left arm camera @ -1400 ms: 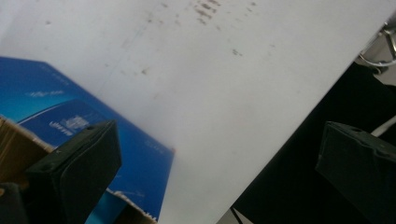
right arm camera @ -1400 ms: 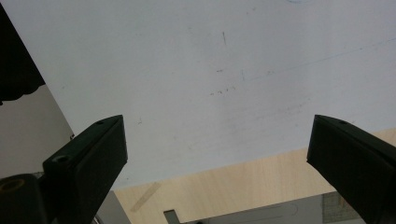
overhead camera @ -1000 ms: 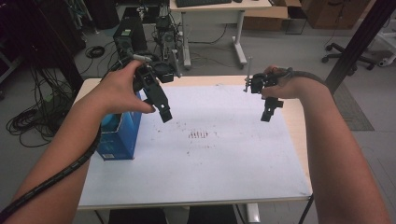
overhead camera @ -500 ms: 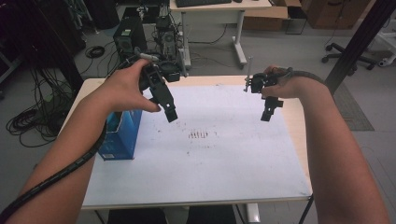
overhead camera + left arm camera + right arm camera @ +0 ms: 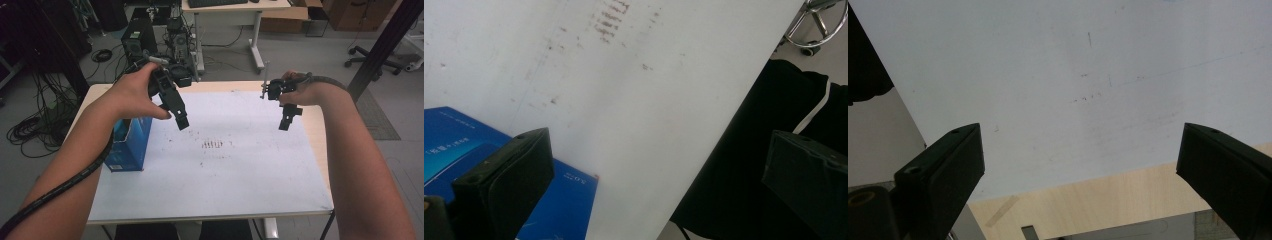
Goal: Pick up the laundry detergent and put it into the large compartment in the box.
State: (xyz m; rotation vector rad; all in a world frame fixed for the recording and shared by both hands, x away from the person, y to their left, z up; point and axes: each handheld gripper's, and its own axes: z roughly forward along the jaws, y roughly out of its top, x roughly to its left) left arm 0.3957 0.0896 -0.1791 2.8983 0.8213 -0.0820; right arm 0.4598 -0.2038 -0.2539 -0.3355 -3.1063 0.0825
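Note:
My left gripper (image 5: 181, 121) hangs above the left part of a white sheet (image 5: 225, 175), just right of an upright blue box (image 5: 127, 147). In the left gripper view its jaws stand wide apart with nothing between them, the left gripper (image 5: 656, 182) over the sheet (image 5: 649, 90) and the blue box (image 5: 569, 200) lying below its left jaw. My right gripper (image 5: 286, 120) hovers over the sheet's right side. In the right gripper view the right gripper (image 5: 1083, 170) is open and empty above the sheet (image 5: 1073, 75).
The wooden table (image 5: 320, 132) shows as a bare strip beside the sheet, and small dark marks (image 5: 214, 145) dot the sheet's middle. Computer towers (image 5: 137, 42), cables and a desk stand behind the table. An office chair (image 5: 367, 55) is at far right.
My left gripper has drifted a little to the right, toward the sheet's middle. The right gripper has stayed in place.

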